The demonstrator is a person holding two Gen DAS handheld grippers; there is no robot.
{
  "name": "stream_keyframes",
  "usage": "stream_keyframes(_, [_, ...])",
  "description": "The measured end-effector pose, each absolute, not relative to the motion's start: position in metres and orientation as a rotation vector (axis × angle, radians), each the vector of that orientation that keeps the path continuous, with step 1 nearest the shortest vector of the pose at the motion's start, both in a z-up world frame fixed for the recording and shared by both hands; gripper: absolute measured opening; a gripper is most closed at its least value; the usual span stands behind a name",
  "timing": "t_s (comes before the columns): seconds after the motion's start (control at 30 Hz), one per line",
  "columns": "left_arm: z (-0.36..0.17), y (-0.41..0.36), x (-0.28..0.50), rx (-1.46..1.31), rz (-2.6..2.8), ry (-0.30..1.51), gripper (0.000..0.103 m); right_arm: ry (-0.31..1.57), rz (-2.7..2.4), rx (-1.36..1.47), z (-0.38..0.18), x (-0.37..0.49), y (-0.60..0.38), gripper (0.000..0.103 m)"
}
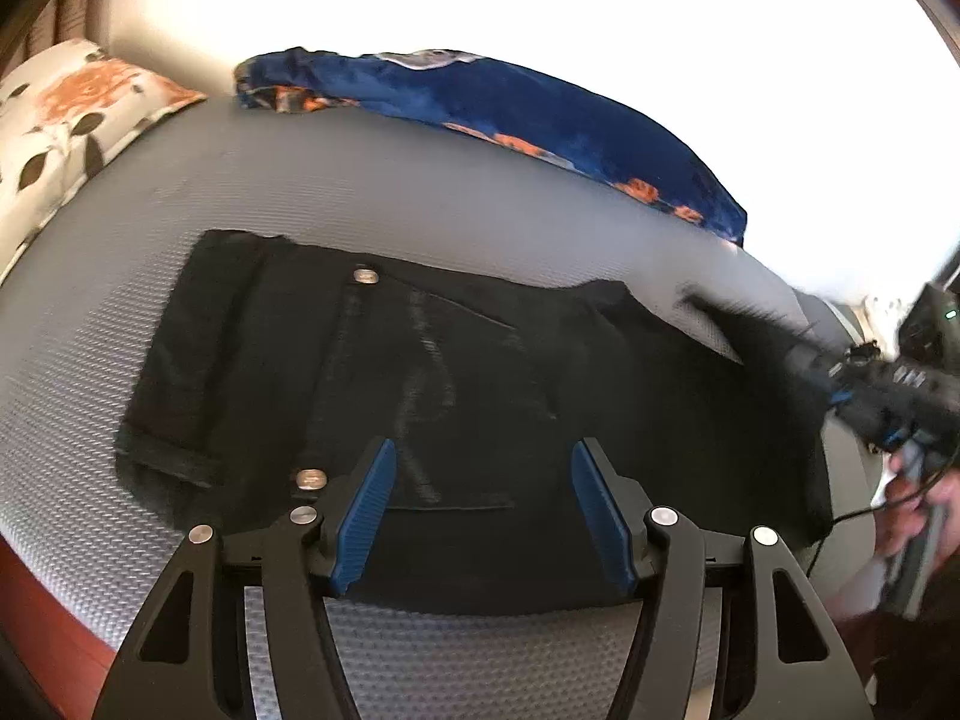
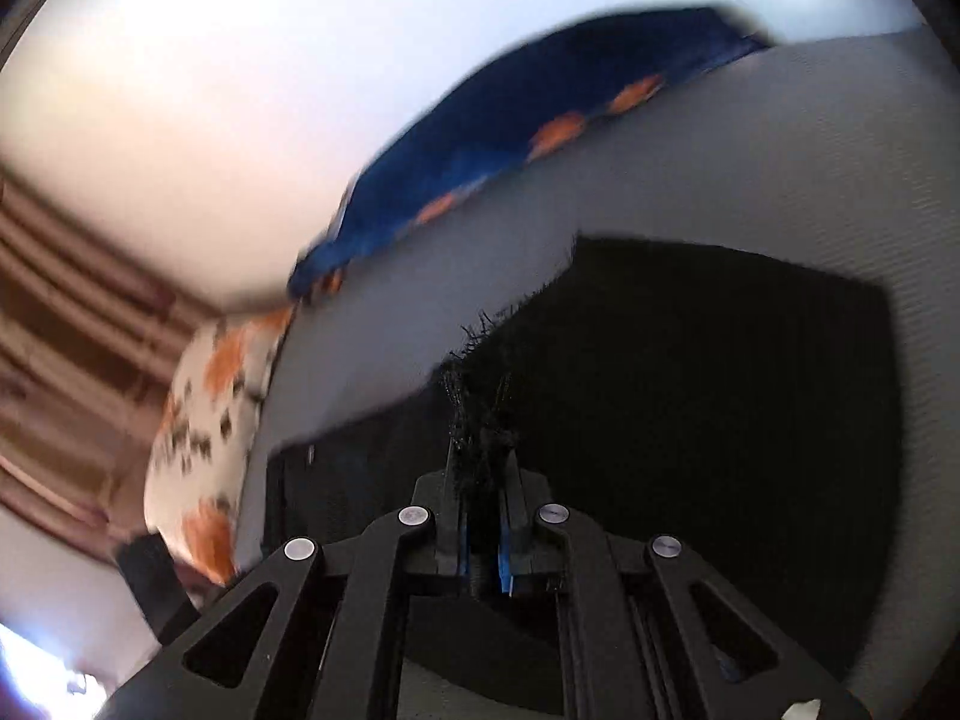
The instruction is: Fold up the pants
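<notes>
right gripper (image 2: 480,480) is clamped on the frayed hem of the black pants (image 1: 420,372) (left gripper (image 1: 483,516) hangs open, empty), so carry it over level

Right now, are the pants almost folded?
Partly. The black pants lie flat on the grey mat, already looking doubled over. In hand: the right gripper is shut on a frayed edge of the pants, while the left gripper hangs open over them, holding nothing. Left: lay that edge across and let go.
</notes>
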State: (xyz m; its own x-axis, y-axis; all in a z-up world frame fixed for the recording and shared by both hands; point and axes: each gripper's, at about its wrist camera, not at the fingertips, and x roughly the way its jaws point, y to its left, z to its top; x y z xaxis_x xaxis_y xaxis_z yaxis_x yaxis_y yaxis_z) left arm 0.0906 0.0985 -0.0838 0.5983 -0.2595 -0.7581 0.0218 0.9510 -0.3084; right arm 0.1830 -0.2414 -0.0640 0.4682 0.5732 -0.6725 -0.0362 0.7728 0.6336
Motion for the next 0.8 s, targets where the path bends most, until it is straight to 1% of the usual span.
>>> stream_keyframes(0.23, [-0.080,0.114,0.085,-0.306,-0.193,0.903,0.062,1.200,0.485,0.387,-0.109,0.168,-0.161,0.008])
stream_keyframes(0.3, [-0.079,0.112,0.086,-0.316,-0.220,0.902,0.062,1.211,0.480,0.306,-0.115,0.161,-0.150,0.009])
stream_keyframes(0.37, [-0.078,0.106,0.089,-0.325,-0.247,0.908,0.062,1.214,0.480,0.247,-0.117,0.157,-0.140,0.011])
stream_keyframes(0.47, [-0.077,0.095,0.094,-0.327,-0.290,0.924,0.062,1.235,0.497,0.238,-0.119,0.154,-0.138,0.023])
stream_keyframes(0.53, [-0.077,0.089,0.097,-0.352,-0.334,0.946,0.062,1.228,0.515,0.253,-0.113,0.153,-0.138,0.034])
stream_keyframes(0.6, [-0.079,0.083,0.102,-0.396,-0.381,0.977,0.062,1.202,0.511,0.277,-0.100,0.146,-0.145,0.039])
stream_keyframes(0.7, [-0.085,0.074,0.108,-0.458,-0.439,1.023,0.062,1.139,0.464,0.330,-0.080,0.131,-0.172,0.040])
stream_keyframes(0.73, [-0.089,0.069,0.111,-0.484,-0.460,1.053,0.062,1.128,0.440,0.346,-0.075,0.130,-0.180,0.044])
stream_keyframes(0.8, [-0.096,0.061,0.116,-0.530,-0.493,1.105,0.062,1.104,0.383,0.389,-0.068,0.121,-0.203,0.048])
